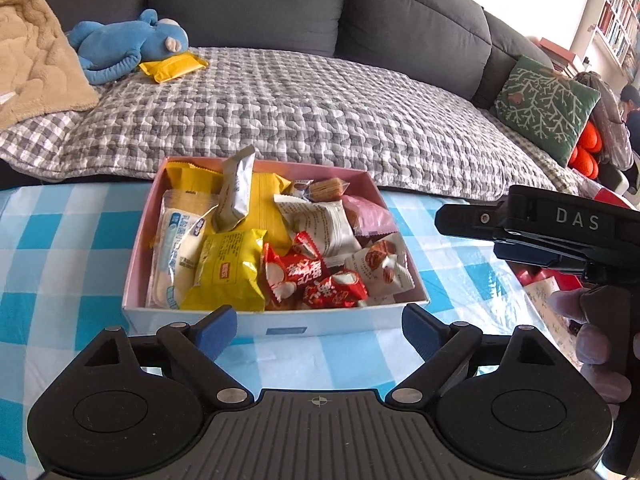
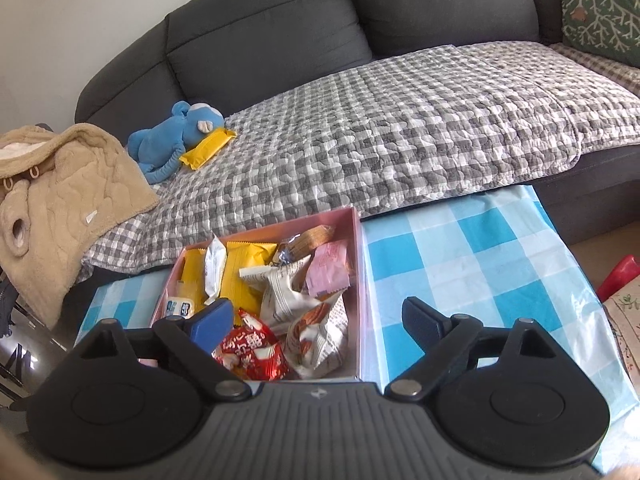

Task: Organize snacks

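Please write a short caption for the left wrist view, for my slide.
Open left gripper before a pink box full of snacks on a blue checked tablecloth; one yellow packet lies on the sofa.

Two wrist fisheyes, both low over the checked tablecloth [image 1: 60, 240], both facing the grey sofa [image 1: 248, 4].

Left wrist: mounted behind its own fingers, tilted down, squarely facing the near wall of the snack box [image 1: 276, 326] from close by; right gripper [image 1: 520, 224] intruding at the right edge. Right wrist: set further to the right, looking down and across the box's right wall [image 2: 358, 280], with more bare cloth in front. Shared by both: the box and its packets, the quilted cover [image 2: 400, 120], the blue plush toy [image 2: 176, 136] and the yellow packet [image 2: 208, 148] beside it.
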The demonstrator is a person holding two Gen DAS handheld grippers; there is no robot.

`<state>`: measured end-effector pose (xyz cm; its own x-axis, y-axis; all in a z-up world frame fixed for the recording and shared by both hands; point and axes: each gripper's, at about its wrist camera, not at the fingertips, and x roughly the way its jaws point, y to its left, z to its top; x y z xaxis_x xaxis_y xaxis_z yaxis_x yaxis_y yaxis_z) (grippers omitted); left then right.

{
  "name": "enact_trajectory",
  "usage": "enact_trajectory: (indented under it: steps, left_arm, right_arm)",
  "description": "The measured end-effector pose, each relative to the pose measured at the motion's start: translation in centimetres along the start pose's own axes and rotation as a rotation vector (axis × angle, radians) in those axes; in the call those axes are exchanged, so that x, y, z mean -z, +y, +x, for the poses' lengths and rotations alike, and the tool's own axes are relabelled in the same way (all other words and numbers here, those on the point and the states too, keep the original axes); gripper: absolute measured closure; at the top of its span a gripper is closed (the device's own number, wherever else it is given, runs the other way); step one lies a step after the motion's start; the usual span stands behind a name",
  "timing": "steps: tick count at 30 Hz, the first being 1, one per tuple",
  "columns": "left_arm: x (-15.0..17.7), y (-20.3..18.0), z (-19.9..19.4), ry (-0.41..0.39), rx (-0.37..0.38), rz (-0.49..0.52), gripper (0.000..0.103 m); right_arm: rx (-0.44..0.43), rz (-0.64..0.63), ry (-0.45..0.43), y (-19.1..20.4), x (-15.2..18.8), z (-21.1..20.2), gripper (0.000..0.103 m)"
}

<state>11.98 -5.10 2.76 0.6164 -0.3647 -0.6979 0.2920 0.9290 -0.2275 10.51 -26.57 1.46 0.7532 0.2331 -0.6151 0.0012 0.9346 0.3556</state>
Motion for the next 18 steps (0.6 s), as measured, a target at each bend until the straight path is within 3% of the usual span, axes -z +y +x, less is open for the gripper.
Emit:
enact_trajectory:
  steps: [18]
  left_arm:
    - [6.5, 0.7, -3.8, 0.08, -0.159, 0.036, 0.009]
  right_arm:
    - [0.058, -0.203, 0.075, 4.4, 7.7, -4.2, 0.006]
